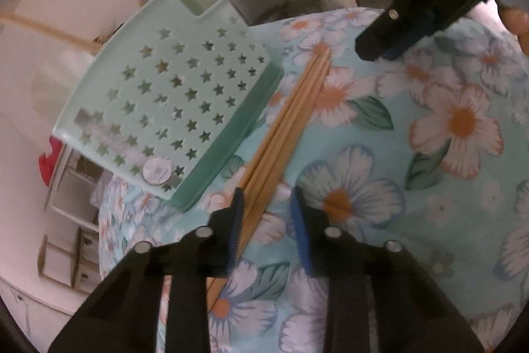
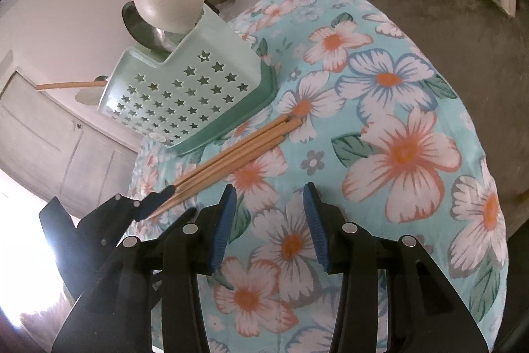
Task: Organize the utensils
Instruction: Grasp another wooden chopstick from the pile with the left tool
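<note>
A bundle of wooden chopsticks (image 1: pixel 291 118) is seen lying flat on the worktop (image 1: pixel 429 187), which is covered by a floral cloth, just beside the dark green base of a mint holder (image 1: pixel 172 95) pierced with star-shaped holes. The holder stands near the worktop's edge, and a white ladle (image 2: pixel 168 0) and a metal spoon (image 2: pixel 145 28) are held in it, with further wooden sticks (image 2: pixel 66 85) projecting from its far side. The left hand-held gripper (image 1: pixel 267 220) is held wide open, its blue-padded fingers (image 1: pixel 302 234) set either side of the near ends of the chopsticks, which pass close by the left pad; nothing is gripped. The right hand-held gripper (image 2: pixel 269 220) is likewise held wide open and empty above the cloth, to the right of the chopsticks' pointed tips. In the right wrist view, the left hand-held gripper's tips are seen around those pointed ends of the bundle.
</note>
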